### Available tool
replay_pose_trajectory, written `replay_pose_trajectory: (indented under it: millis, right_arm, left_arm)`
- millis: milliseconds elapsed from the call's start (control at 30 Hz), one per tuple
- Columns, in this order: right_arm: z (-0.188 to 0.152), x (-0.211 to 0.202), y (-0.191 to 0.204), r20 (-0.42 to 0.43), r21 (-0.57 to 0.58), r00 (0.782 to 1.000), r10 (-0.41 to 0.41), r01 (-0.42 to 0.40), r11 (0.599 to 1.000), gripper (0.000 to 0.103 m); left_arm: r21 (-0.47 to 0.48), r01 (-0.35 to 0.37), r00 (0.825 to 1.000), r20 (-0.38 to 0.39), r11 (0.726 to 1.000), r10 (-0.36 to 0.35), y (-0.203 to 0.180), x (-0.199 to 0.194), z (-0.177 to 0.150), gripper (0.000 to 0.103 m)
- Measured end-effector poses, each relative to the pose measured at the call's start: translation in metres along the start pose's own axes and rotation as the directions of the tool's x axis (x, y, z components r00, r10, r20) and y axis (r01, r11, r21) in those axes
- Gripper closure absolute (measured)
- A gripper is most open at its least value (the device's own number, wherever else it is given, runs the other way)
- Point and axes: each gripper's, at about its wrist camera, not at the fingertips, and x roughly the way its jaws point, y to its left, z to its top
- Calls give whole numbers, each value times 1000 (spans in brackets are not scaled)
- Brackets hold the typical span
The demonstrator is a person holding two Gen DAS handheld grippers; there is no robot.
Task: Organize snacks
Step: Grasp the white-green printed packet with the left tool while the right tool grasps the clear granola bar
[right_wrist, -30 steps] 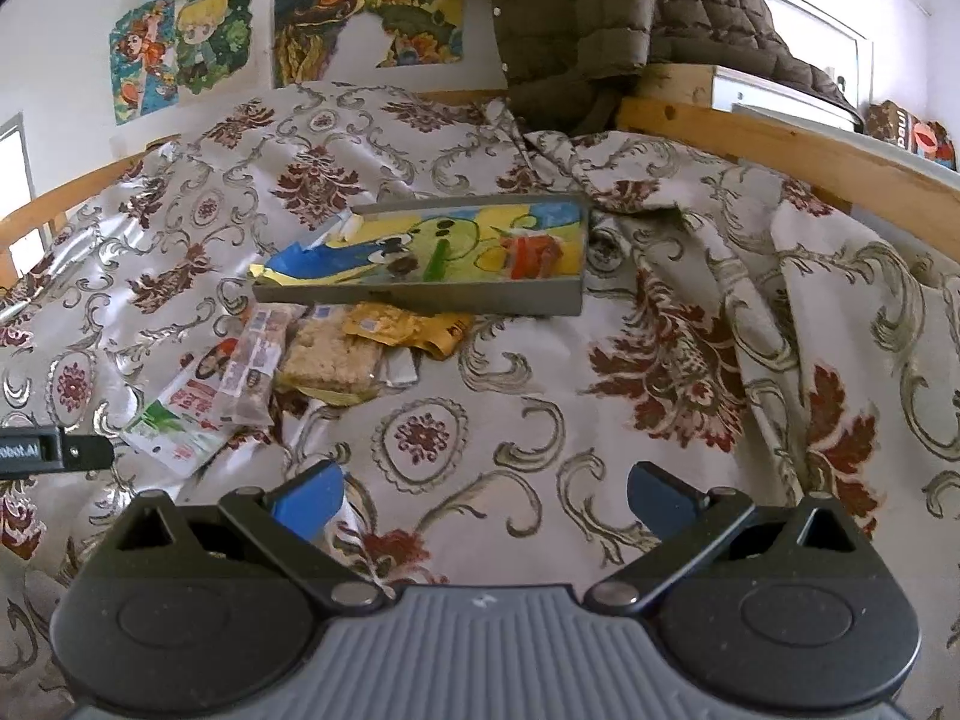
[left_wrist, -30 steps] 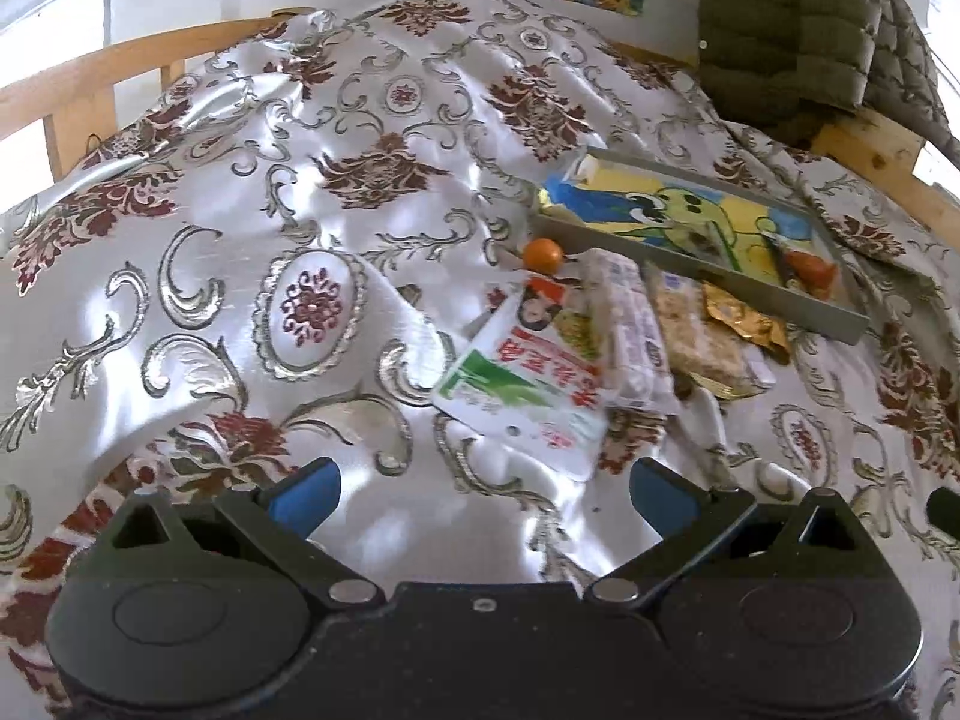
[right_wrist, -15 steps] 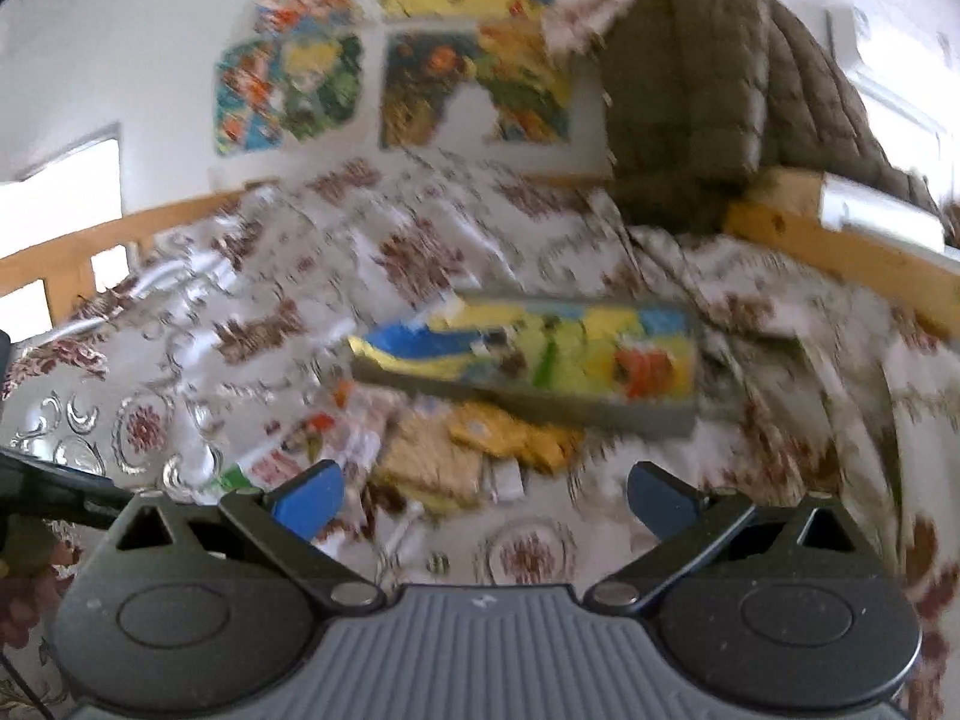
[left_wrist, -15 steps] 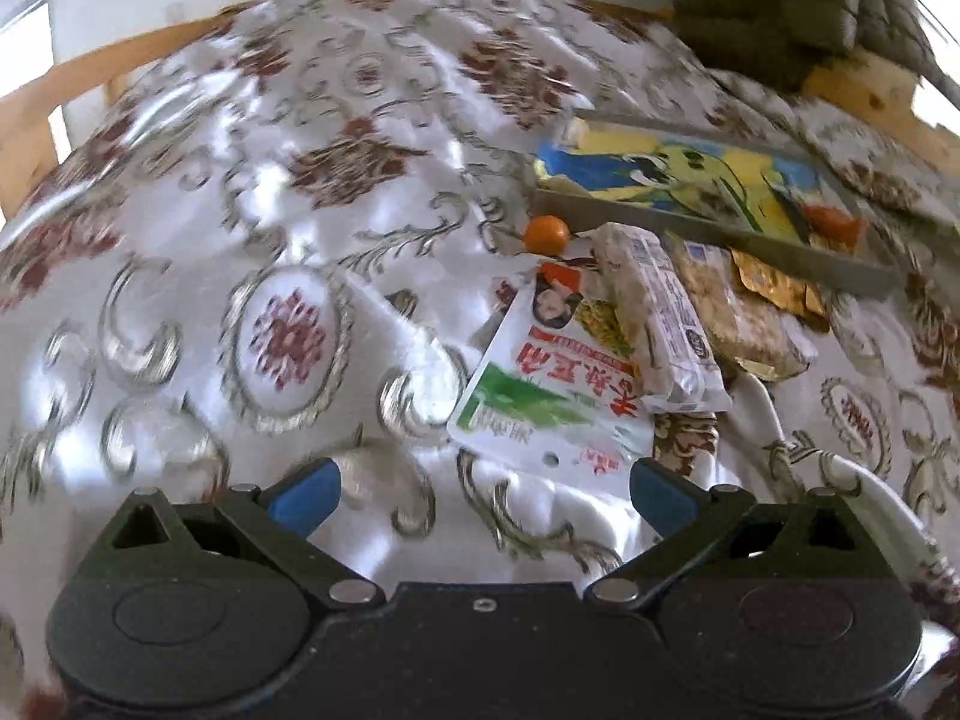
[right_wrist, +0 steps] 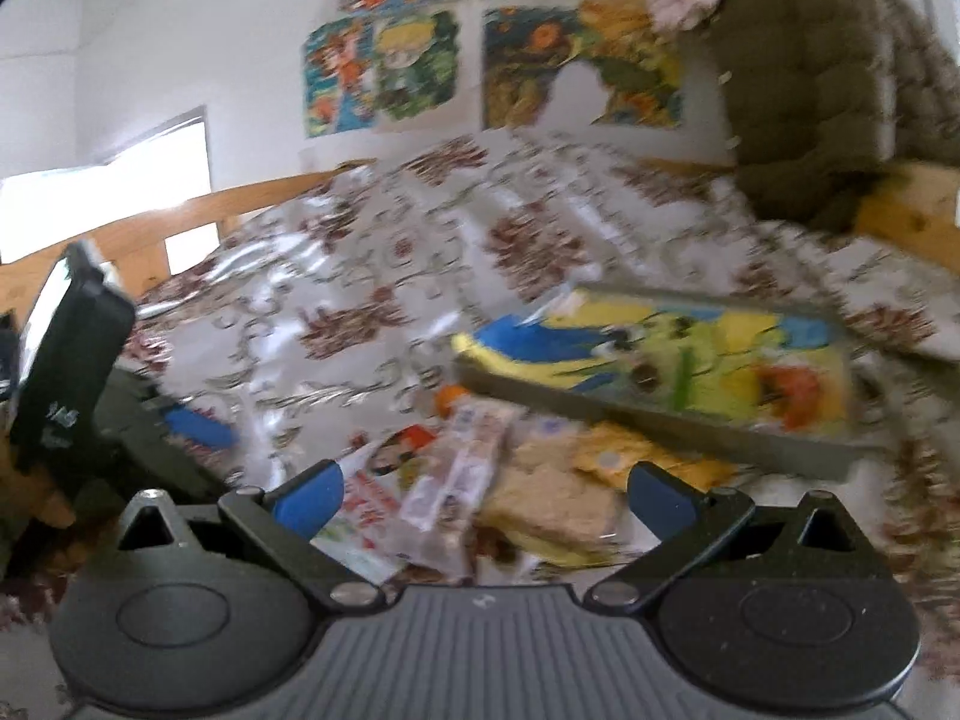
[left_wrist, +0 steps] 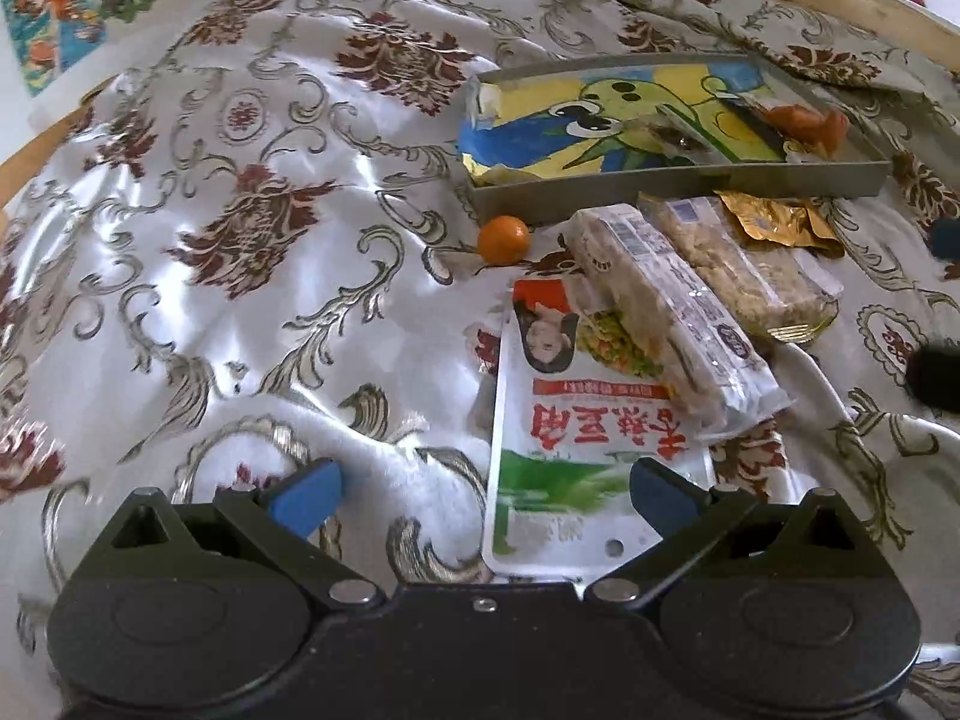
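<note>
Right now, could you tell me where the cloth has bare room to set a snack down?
The widest bare cloth lies left of the small orange and the white-green packet. It is crowded just in front of the grey tray, where the bars and gold wrapper overlap.

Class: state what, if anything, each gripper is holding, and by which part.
Nothing is held. The left gripper is open over the white packet's near end; the right gripper is open above the snacks.
</note>
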Motion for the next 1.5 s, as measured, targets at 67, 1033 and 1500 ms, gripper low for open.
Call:
replay_pose_trajectory:
  millis: [67,1033,1500]
  right_arm:
    - [-1,10,-1,-24,9,1000,12,-12,1000,0]
    - [22,149,-38,-145,320,928,343,-284,904,0]
    - [12,136,-25,-222,224,951,216,-166,960,54]
  left_arm:
    - [24,24,1000,5,999,-24,4,6,2,1]
    - [-41,212,977,22,976,-212,5,34,6,2]
    - [-78,258,966,45,963,-255,3,29,3,31]
